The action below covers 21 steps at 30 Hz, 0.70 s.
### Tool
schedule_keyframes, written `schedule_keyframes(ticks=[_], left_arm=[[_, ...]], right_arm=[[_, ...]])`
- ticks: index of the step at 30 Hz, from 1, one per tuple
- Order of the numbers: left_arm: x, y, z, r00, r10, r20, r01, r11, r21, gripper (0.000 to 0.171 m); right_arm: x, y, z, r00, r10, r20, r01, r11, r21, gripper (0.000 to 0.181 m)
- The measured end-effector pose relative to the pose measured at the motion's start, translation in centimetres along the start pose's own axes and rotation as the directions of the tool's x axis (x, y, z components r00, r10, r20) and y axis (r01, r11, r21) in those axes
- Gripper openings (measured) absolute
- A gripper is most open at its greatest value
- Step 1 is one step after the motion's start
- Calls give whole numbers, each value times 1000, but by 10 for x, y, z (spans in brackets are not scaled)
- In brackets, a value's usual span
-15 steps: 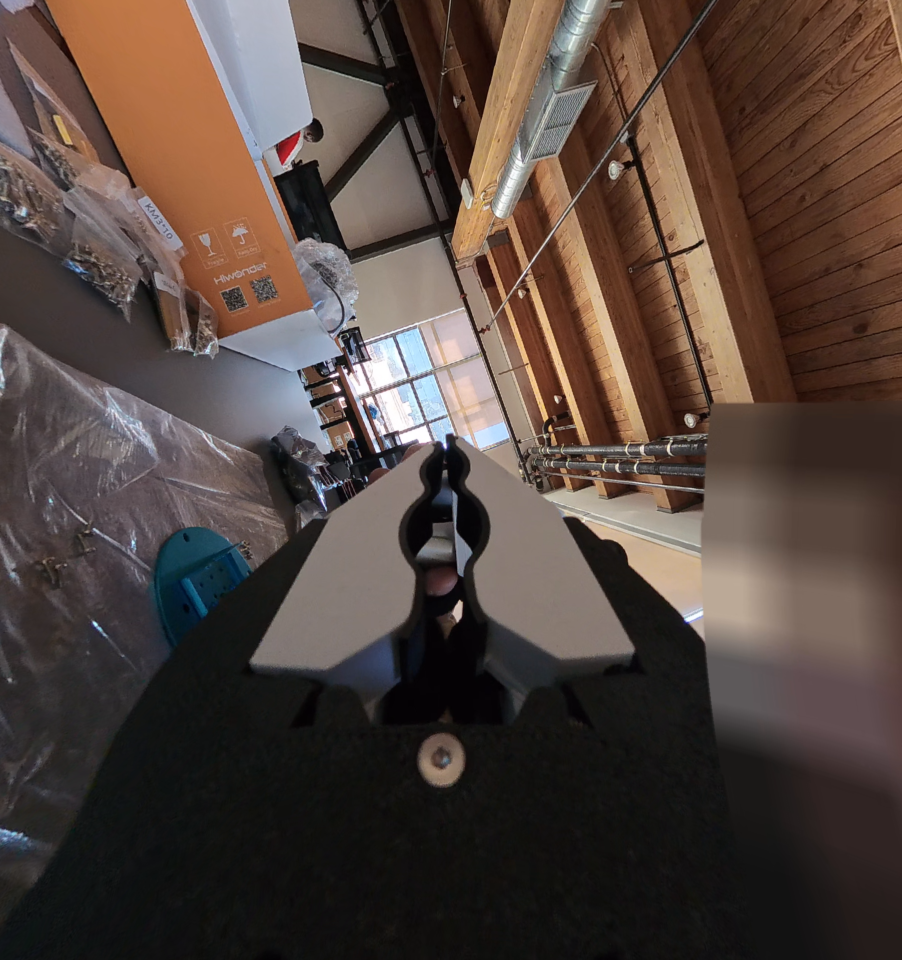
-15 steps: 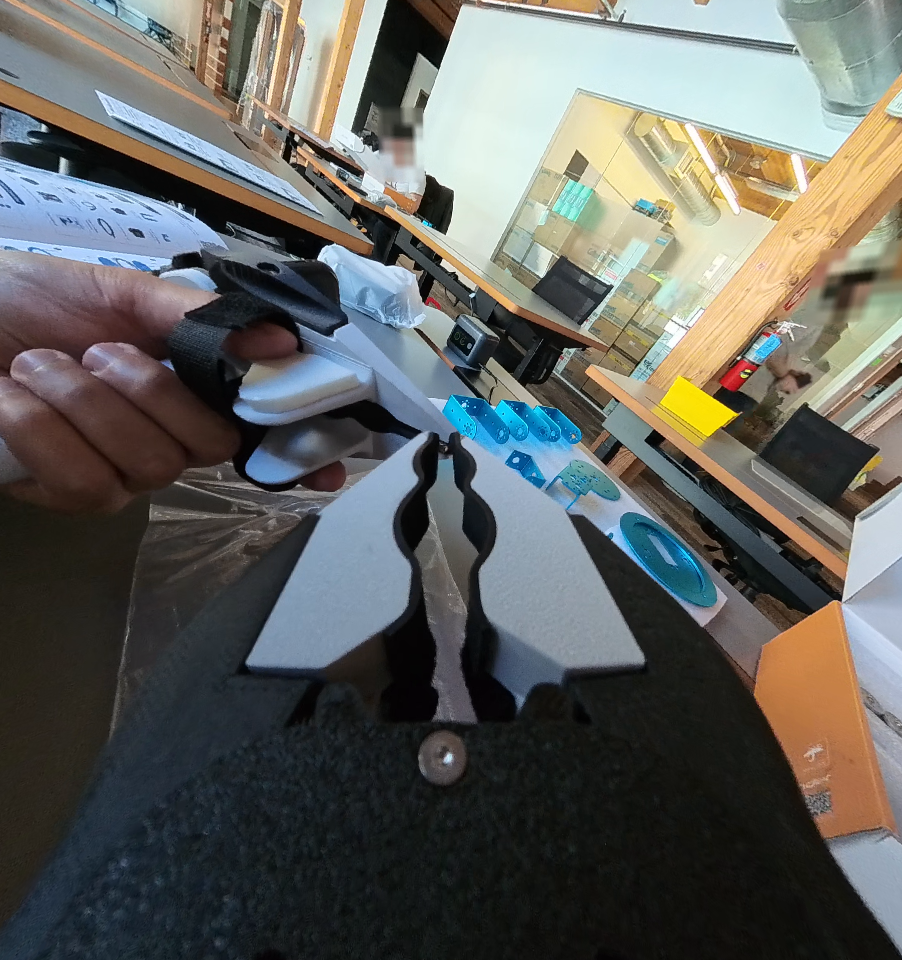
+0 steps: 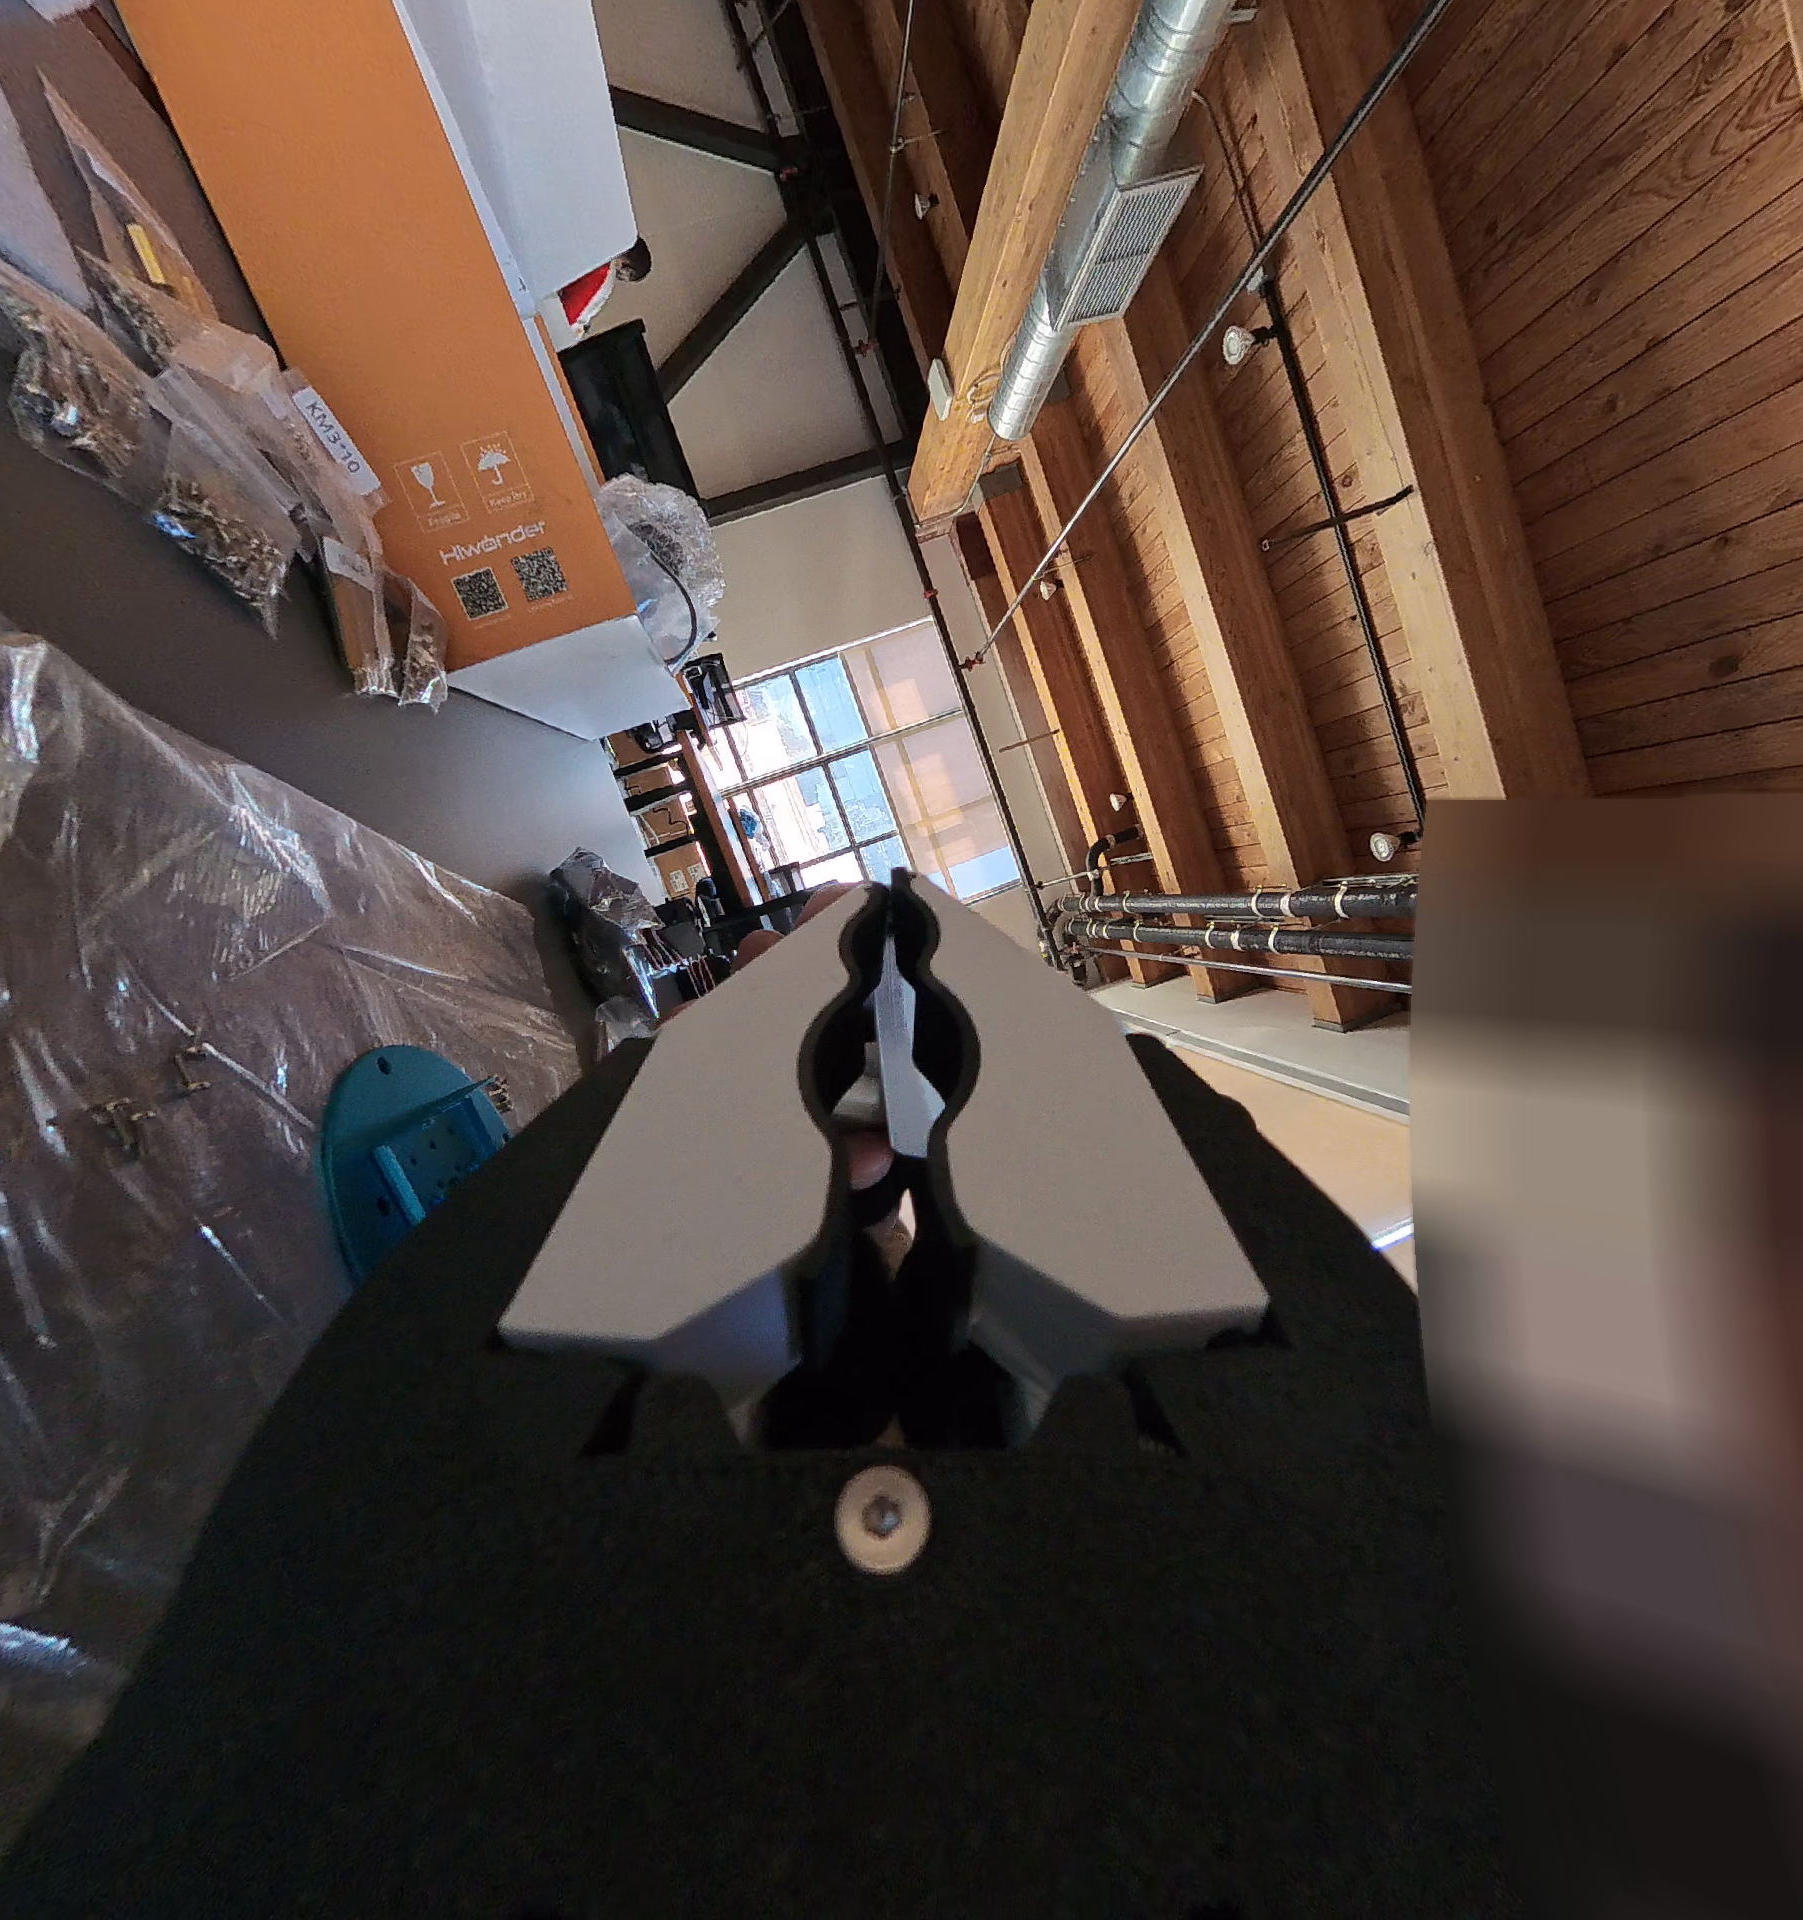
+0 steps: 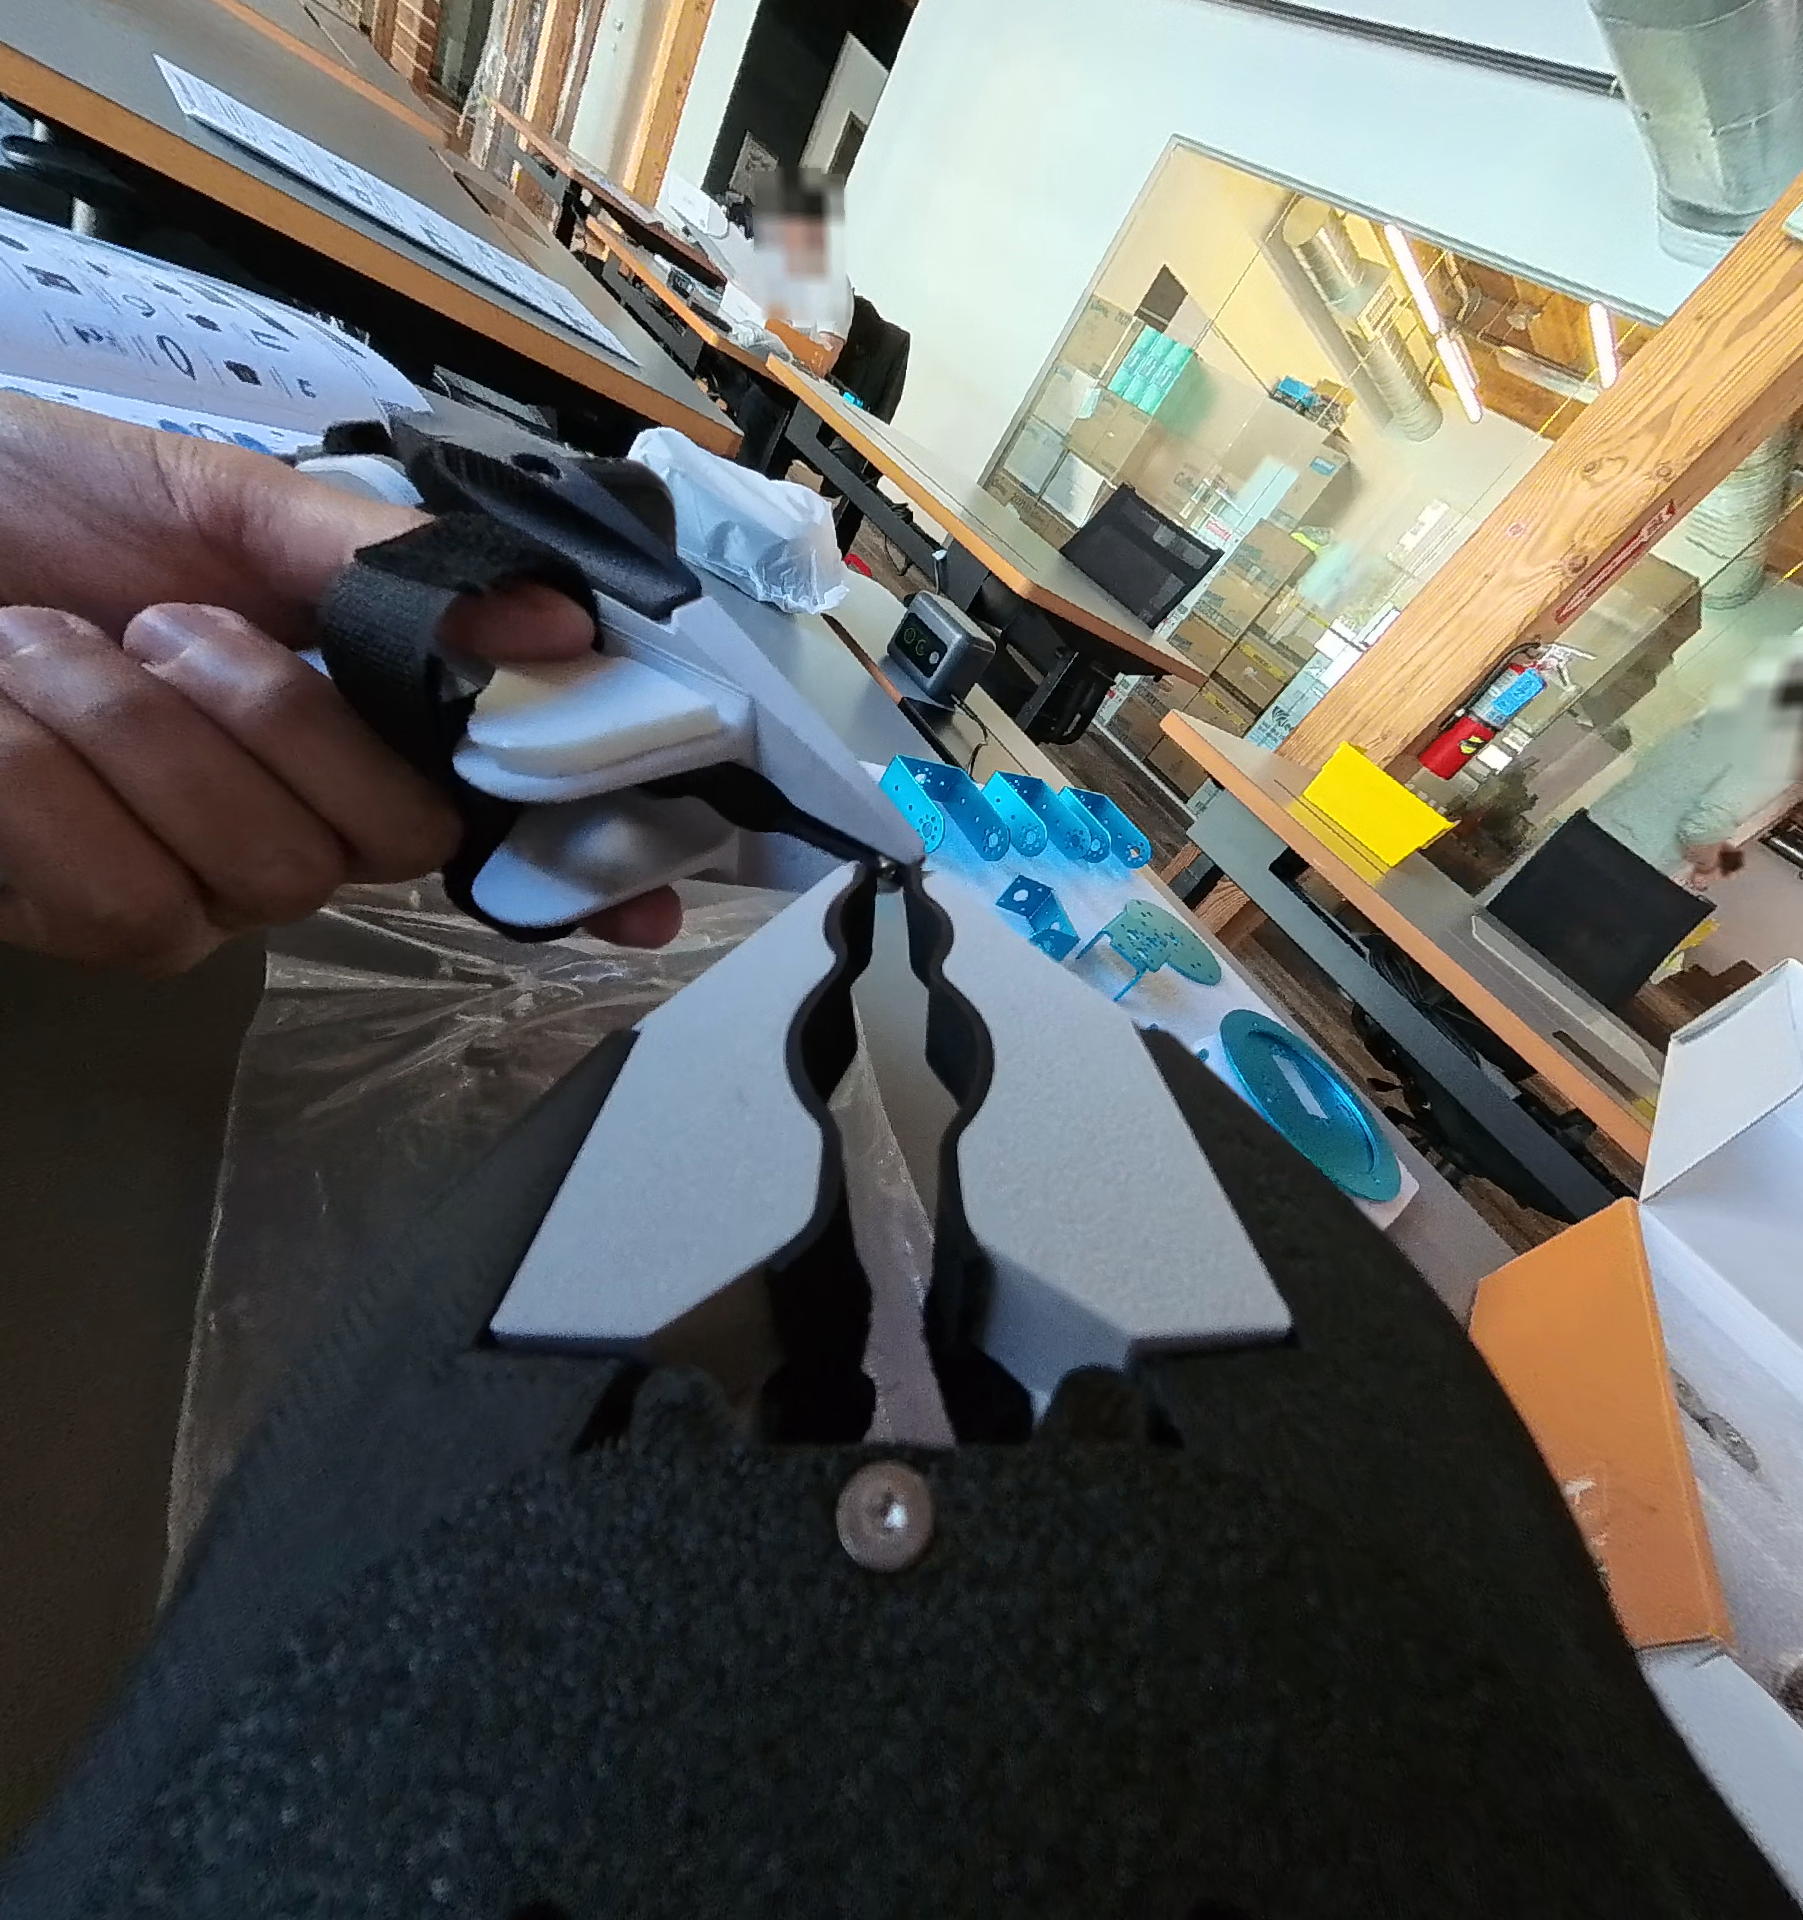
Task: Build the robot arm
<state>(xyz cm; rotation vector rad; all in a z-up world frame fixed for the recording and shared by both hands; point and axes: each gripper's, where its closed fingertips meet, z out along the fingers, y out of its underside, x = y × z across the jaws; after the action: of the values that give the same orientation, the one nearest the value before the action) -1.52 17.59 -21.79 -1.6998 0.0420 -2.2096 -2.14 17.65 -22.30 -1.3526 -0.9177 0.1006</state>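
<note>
Meeting tip to tip above the plastic sheet (image 4: 440,1039), left gripper (image 3: 892,894) and right gripper (image 4: 884,873) are both closed.

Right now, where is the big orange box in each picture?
Left wrist view: the orange box is at the upper left, on the grey table, behind bags of screws.
Right wrist view: the orange box is low at the right edge, with white flaps above it.
Shared landmark: the crinkled clear plastic sheet fills the left side in the left wrist view, and lies at centre left in the right wrist view.
</note>
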Motion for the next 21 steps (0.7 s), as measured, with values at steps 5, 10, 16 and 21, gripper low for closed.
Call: schedule_keyframes(ticks=[5, 10, 16, 21], left_arm=[[0, 0, 0, 999, 36, 13, -36, 999, -2, 0], [1, 1, -1, 985, 161, 57, -163, 986, 24, 0], [2, 2, -1, 959, 268, 96, -272, 962, 31, 0], [1, 2, -2, 946, 305, 109, -310, 950, 36, 0]], right_arm=[[-1, -1, 0, 1000, 12, 8, -12, 1000, 5, 4], [-1, -2, 0, 995, 93, 30, -94, 996, 8, 3], [-2, -3, -1, 987, 149, 62, -150, 989, 10, 2], [-3, -3, -1, 977, 195, 84, -196, 981, 9, 1]])
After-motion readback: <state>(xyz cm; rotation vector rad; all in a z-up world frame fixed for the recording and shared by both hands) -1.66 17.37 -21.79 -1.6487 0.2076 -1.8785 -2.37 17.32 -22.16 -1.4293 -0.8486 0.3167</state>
